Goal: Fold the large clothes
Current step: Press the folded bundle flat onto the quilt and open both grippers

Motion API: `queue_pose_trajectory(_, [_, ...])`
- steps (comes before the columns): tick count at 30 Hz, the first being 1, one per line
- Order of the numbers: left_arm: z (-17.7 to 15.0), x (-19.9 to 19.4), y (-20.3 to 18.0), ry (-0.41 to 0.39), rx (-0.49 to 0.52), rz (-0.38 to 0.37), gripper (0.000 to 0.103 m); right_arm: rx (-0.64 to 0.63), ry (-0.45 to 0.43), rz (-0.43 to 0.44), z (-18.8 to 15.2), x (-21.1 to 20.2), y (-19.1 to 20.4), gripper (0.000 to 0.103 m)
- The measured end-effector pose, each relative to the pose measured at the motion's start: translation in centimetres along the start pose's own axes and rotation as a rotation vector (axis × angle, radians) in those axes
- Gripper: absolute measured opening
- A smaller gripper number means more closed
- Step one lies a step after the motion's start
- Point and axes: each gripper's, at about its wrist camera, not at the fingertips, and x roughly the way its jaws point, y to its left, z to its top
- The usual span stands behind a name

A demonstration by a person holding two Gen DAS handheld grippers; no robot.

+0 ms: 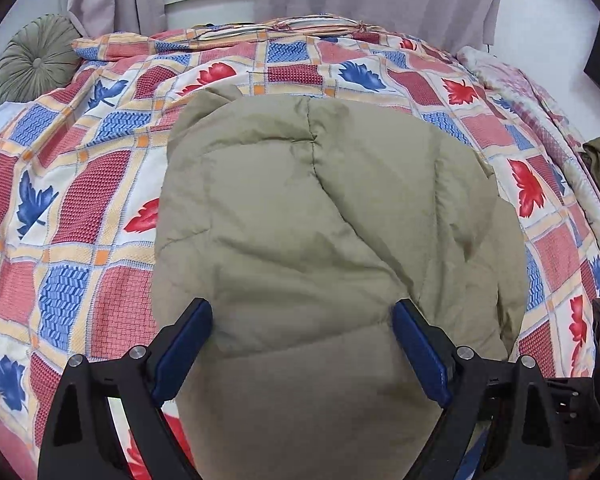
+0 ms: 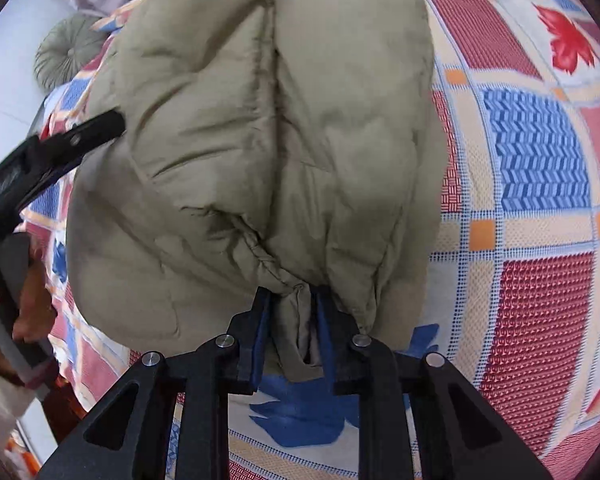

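Right claw (image 2: pixel 293 300) pinches the khaki jacket (image 2: pixel 260 140) hem; left claw (image 1: pixel 302 334) hangs spread above the jacket, gripping nothing. Slick padding could slip, undoing the fold.

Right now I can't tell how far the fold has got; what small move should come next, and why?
Probably lift the right gripper and carry the pinched edge of the jacket across. Its jaws have closed on that edge, while the left gripper hovers open over the jacket on the bedspread.
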Motion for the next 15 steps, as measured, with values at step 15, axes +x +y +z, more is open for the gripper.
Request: queue_pose_trajectory(15, [-5.5, -2.5, 5.3, 0.128, -0.158, 0.073, 0.092, 0.053, 0.011, 0.0, -1.0, -2.7, -0.4, 0.026])
